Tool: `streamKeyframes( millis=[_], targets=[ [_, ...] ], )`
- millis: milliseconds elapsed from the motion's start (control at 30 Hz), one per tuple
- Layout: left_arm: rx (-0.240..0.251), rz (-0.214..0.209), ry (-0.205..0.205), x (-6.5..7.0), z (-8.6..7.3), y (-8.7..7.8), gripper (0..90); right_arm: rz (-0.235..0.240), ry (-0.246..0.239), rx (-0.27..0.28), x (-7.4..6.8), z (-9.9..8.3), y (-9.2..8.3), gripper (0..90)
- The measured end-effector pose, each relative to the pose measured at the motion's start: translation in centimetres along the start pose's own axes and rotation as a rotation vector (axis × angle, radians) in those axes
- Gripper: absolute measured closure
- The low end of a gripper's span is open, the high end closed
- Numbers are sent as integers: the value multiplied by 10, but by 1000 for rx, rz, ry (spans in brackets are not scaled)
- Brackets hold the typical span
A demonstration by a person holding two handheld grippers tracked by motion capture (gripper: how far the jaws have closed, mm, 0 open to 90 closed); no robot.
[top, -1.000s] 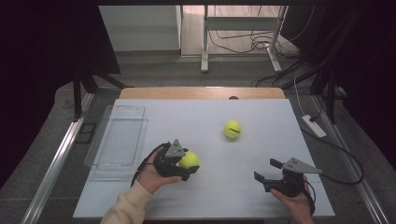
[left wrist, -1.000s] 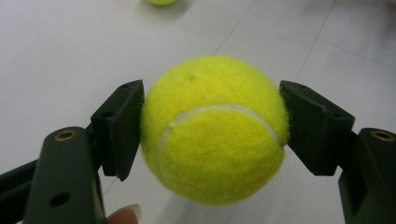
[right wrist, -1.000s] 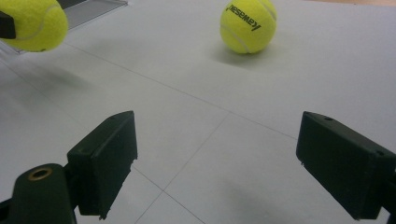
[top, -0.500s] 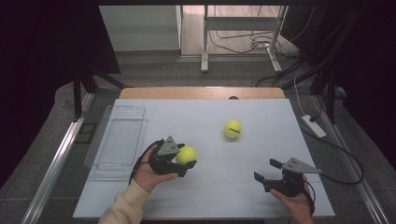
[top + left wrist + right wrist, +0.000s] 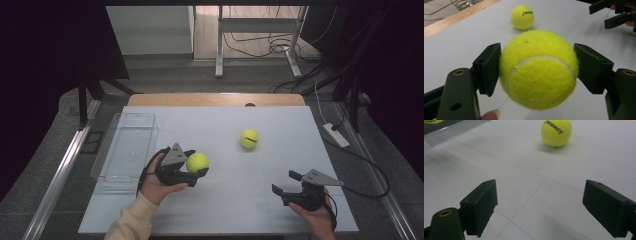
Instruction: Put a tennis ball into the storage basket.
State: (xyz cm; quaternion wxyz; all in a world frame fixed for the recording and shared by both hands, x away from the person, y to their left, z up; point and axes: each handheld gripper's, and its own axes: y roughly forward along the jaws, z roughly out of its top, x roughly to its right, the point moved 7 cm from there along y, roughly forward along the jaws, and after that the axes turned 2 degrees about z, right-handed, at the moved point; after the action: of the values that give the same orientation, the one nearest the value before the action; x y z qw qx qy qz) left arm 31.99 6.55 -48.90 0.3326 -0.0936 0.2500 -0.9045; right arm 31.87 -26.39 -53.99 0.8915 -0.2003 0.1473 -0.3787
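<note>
A yellow tennis ball (image 5: 539,68) is pinched between the two black pads of my left gripper (image 5: 198,164), which is shut on it and holds it just above the white table (image 5: 225,210), left of centre. A second yellow tennis ball (image 5: 249,138) rests on the table farther back and to the right; it lies beyond the held ball in the left gripper view (image 5: 522,17) and ahead of my right gripper's jaws (image 5: 556,132). My right gripper (image 5: 283,182) sits low at the front right, open, with nothing between its pads (image 5: 481,205).
A clear plastic tray (image 5: 125,145) stands along the table's left side, just left of my left hand. A wooden strip (image 5: 215,99) borders the far edge. A white power strip (image 5: 336,135) and cables lie on the floor to the right.
My left gripper has shifted slightly left and up in the high view with the ball still in its jaws. The right gripper and the loose ball have stayed where they were.
</note>
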Motion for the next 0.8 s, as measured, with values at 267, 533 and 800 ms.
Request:
streamKeyframes(
  millis=[267,533,800],
  targets=[
    [44,-11,-10,-1,6,-5,272,0,-3,1,0,0,0,127],
    [70,-9,-15,-5,10,-9,272,-2,-4,2,0,1,0,126],
    [88,7,-26,-13,14,-14,271,-1,-6,7,0,1,0,126]
  ],
)
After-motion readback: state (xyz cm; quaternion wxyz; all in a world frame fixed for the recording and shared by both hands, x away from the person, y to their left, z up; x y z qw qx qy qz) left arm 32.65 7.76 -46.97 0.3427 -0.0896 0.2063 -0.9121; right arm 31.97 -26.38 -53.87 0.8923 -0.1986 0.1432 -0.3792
